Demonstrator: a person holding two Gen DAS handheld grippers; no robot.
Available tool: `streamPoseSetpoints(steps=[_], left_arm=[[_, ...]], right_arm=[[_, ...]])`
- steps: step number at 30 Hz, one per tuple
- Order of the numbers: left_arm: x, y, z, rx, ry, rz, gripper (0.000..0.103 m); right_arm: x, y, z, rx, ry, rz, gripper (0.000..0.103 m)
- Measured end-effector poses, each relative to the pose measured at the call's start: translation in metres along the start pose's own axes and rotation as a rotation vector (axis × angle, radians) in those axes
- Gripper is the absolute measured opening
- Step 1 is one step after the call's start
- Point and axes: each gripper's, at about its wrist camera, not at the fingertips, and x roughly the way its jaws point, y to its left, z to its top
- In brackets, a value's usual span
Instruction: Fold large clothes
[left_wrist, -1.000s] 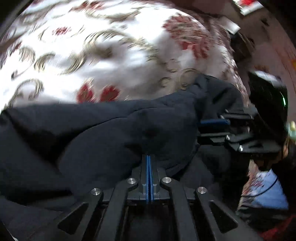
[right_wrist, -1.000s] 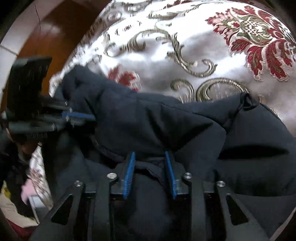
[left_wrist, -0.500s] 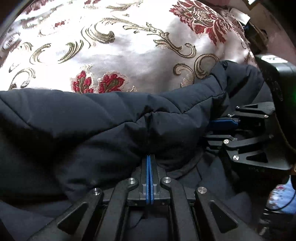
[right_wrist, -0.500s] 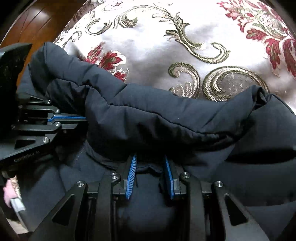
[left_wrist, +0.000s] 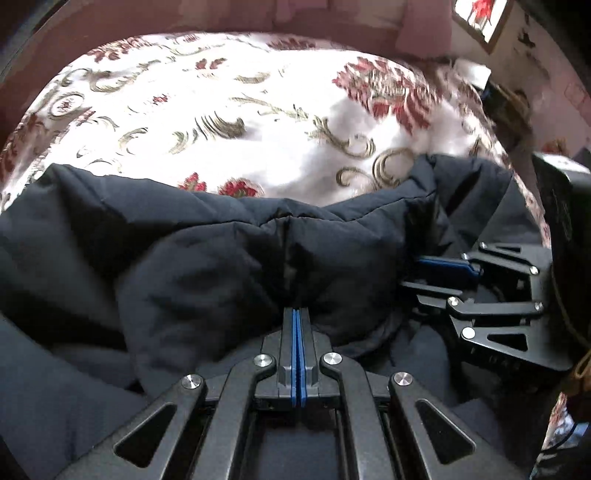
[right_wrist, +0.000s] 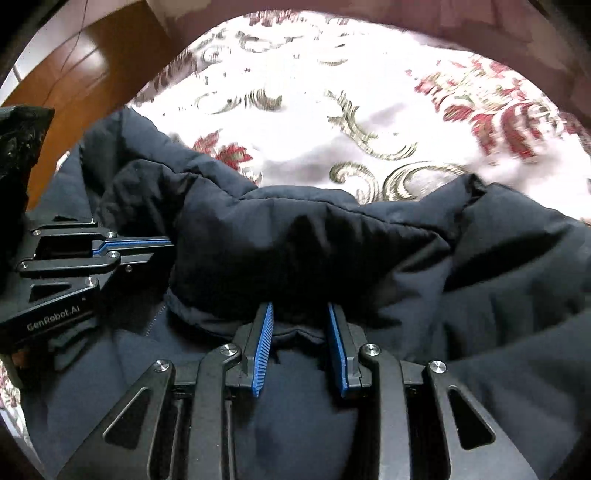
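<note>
A dark navy padded jacket (left_wrist: 184, 258) lies bunched on a bed, and both grippers hold its folded-over edge side by side. My left gripper (left_wrist: 297, 314) is shut on a pinch of the jacket, its blue pads pressed together and the tips sunk in fabric. In the right wrist view it shows at the left as the left gripper (right_wrist: 162, 245). My right gripper (right_wrist: 300, 310) is shut on a thick roll of the jacket (right_wrist: 480, 295), with its pads held apart by the padding. It appears in the left wrist view as the right gripper (left_wrist: 421, 273).
The white bedspread (left_wrist: 258, 92) with red flowers and gold scrolls stretches beyond the jacket to a pinkish wall. A wooden floor (right_wrist: 92, 66) lies past the bed's left corner. Dark clutter (left_wrist: 506, 99) sits off the bed's right side.
Both grippers have tilted up and moved across the bed with the jacket's edge still held. The bed's far edge and the wall have come into view.
</note>
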Motion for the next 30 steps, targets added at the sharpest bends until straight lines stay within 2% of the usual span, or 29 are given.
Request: streamPoseSetpoints(steps=[2, 5, 9, 12, 15, 17, 19, 20, 21, 22, 23, 26, 30], left_arm=[[-0.014, -0.004, -0.006, -0.021, -0.038, 0.001, 0.003], [-0.029, 0.013, -0.007, -0.059, -0.085, 0.001, 0.003], [-0.039, 0.009, 0.0, -0.11, -0.111, 0.016, 0.003], [-0.047, 0.006, 0.001, -0.141, -0.129, 0.024, 0.003], [-0.055, -0.001, -0.004, -0.149, -0.143, 0.04, 0.006], [-0.062, -0.005, -0.008, -0.151, -0.157, 0.06, 0.025], [-0.071, -0.007, -0.013, -0.16, -0.189, 0.06, 0.038], [-0.076, -0.008, -0.016, -0.165, -0.207, 0.065, 0.049], [-0.079, -0.009, -0.017, -0.169, -0.223, 0.069, 0.056], [-0.085, -0.009, -0.021, -0.175, -0.252, 0.08, 0.07], [-0.092, -0.01, -0.024, -0.178, -0.285, 0.09, 0.078], [-0.109, -0.011, -0.033, -0.178, -0.359, 0.108, 0.088], [-0.126, -0.013, -0.042, -0.175, -0.402, 0.121, 0.091]], right_arm=[[-0.011, -0.002, -0.005, 0.01, -0.029, -0.001, 0.027], [-0.027, -0.001, -0.009, 0.009, -0.061, -0.002, 0.027], [-0.054, -0.006, -0.022, 0.01, -0.106, -0.018, 0.029], [-0.068, -0.016, -0.017, 0.027, -0.144, -0.024, 0.047], [-0.088, -0.016, -0.025, 0.042, -0.184, -0.037, 0.055], [-0.099, -0.019, -0.03, 0.053, -0.207, -0.043, 0.059], [-0.106, -0.02, -0.034, 0.059, -0.23, -0.049, 0.068], [-0.111, -0.019, -0.037, 0.06, -0.245, -0.057, 0.073], [-0.115, -0.019, -0.04, 0.061, -0.259, -0.063, 0.074], [-0.12, -0.02, -0.043, 0.066, -0.279, -0.068, 0.076], [-0.124, -0.021, -0.044, 0.073, -0.293, -0.069, 0.079], [-0.138, -0.021, -0.054, 0.094, -0.347, -0.086, 0.091], [-0.156, -0.015, -0.065, 0.098, -0.411, -0.106, 0.094]])
